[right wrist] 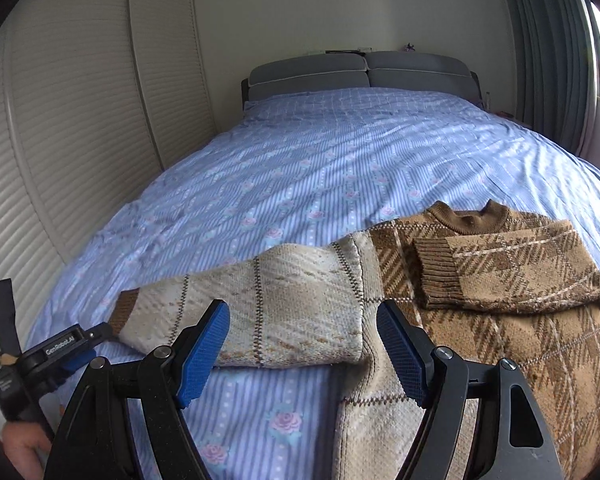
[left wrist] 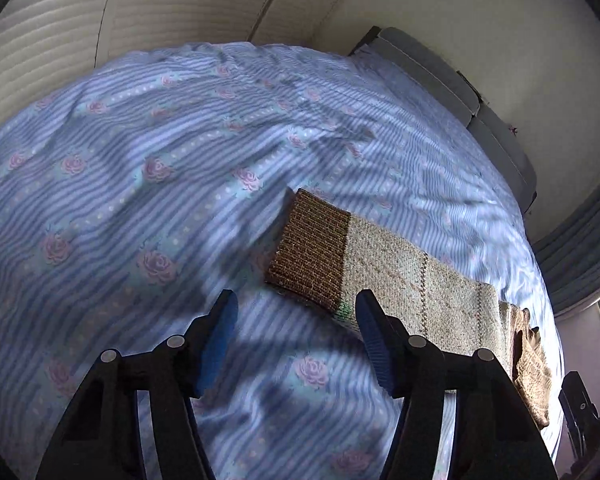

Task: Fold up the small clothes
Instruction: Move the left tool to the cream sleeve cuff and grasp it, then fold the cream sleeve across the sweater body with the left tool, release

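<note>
The sweater (right wrist: 480,280) is coarse knitted wool, ribbed at the cuff (left wrist: 308,252). Under it, the bedsheet (right wrist: 300,168) is smooth printed cotton, lightly creased. Beside the sweater, the right gripper (right wrist: 304,350) is matt black plastic with textured blue pads (right wrist: 200,356), probably rubber.

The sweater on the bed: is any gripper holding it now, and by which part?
No. Both the left gripper and the right gripper have open, empty jaws; the sweater lies free on the bed.
</note>
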Demonstrator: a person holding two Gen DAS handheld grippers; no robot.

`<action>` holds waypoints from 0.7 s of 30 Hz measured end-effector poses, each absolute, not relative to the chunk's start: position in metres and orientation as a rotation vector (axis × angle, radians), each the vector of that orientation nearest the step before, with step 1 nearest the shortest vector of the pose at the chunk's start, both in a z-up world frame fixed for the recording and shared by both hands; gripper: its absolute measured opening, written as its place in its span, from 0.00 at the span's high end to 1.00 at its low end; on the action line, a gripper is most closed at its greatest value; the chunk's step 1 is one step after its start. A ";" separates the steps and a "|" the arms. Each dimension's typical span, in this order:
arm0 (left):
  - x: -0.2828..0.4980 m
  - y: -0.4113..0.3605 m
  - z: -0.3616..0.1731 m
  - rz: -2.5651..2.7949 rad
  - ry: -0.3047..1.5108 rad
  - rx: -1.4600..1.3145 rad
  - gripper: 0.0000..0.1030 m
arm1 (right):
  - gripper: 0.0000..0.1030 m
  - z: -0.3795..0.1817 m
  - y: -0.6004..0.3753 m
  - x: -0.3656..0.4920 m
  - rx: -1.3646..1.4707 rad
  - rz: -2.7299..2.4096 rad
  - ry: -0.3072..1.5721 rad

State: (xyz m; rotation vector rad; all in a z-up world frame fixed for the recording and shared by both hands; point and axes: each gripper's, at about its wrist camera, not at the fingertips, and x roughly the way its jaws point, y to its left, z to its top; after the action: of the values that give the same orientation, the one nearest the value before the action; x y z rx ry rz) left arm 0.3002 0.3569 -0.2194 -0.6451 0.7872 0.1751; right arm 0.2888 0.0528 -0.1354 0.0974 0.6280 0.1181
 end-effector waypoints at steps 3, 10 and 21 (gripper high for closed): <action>0.307 0.360 -0.230 0.158 0.793 -0.693 0.46 | 0.26 -0.136 0.058 0.291 0.082 0.118 0.620; 0.317 0.371 -0.239 0.143 0.746 -0.801 0.70 | 0.26 -0.141 0.057 0.295 0.068 0.105 0.621; 0.311 0.350 -0.185 0.123 0.647 -0.735 0.89 | 0.26 -0.130 0.032 0.291 0.088 0.072 0.615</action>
State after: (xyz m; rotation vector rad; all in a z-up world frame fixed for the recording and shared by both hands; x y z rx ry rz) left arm 0.3107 0.3503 -0.1850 -0.7354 0.6472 0.1232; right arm 0.2909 0.0318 -0.1300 0.0884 0.6149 0.0719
